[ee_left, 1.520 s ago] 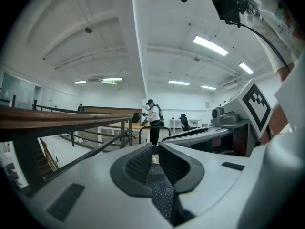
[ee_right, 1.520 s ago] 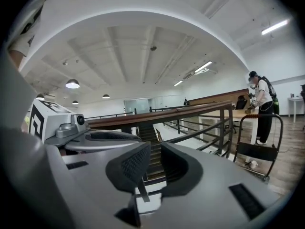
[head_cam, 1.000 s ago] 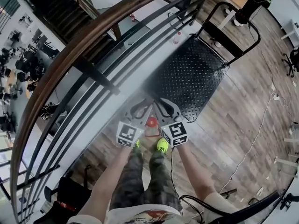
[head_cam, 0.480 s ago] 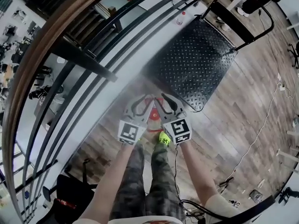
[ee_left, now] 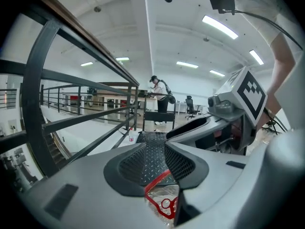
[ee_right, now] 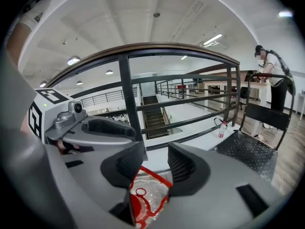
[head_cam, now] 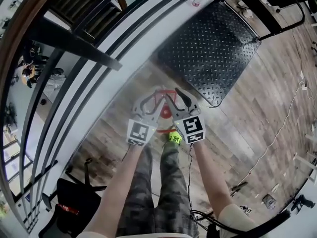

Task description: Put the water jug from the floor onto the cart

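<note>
1. Down on the wooden floor point(head_cam: 247, 133) the water jug point(head_cam: 163, 99) sits just ahead of the person's yellow shoes point(head_cam: 173, 138), close to the near edge of the cart point(head_cam: 208, 48) but not on it.
2. Seen from above, the jug shows its red carry handle and cap toward the camera. It therefore appears to stand upright, with its long axis vertical and its clear body mostly hidden below.
3. Both tools flank that red top. The left gripper point(head_cam: 148, 104) has its jaws wide, with the red handle point(ee_left: 164, 202) showing low in the gap between them, and its pads are not pressing on it.
4. The right gripper point(head_cam: 177, 103) is also spread wide. The jug's red-and-clear top point(ee_right: 145, 199) lies under and between its jaws, untouched by the pads.
5. Against the frame a second ago, both grippers have sunk toward the jug. Their jaws have just been opening, the right one from nearly closed.
6. Since that frame the cart's black deck has shifted toward the upper right of the head view, and the red handle now shows more plainly between the tips.
</note>
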Demonstrator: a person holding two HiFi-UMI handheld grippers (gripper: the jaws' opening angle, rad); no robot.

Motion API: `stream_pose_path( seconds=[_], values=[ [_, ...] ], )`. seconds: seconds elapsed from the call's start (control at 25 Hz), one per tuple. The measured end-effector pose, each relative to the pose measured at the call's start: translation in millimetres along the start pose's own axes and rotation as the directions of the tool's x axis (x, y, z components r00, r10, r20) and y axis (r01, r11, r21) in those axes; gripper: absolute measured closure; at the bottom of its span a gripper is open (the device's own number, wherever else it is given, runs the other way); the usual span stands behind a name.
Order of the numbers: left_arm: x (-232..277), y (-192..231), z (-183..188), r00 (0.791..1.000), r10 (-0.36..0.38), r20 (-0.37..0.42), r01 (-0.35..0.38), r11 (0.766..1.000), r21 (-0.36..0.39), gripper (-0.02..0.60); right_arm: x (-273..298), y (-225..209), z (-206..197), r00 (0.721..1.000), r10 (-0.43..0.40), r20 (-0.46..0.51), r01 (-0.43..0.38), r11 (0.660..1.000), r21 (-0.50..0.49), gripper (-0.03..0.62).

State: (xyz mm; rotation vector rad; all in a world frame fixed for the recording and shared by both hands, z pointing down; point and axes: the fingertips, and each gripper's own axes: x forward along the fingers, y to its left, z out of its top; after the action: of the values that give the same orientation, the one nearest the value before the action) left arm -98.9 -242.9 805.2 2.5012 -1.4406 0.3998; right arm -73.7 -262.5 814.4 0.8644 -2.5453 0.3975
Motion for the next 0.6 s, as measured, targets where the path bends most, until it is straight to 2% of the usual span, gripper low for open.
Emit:
stream_pose_path(
  seconds=[0.2,0.6],
  values=[
    [11,12,-34,1.000,0.020,-0.022,-0.021,1.000,-0.020,0.477,19,-2,-35,0.999,0.000,-0.041,0.000,1.000,0.010,0.444],
    [24,13,-95,0.991,0.035,-0.127,-0.044,0.996,-0.074,0.466,24,-25,-88,0.989,-0.050,-0.137,0.057,0.997,0.046,0.430]
  ],
)
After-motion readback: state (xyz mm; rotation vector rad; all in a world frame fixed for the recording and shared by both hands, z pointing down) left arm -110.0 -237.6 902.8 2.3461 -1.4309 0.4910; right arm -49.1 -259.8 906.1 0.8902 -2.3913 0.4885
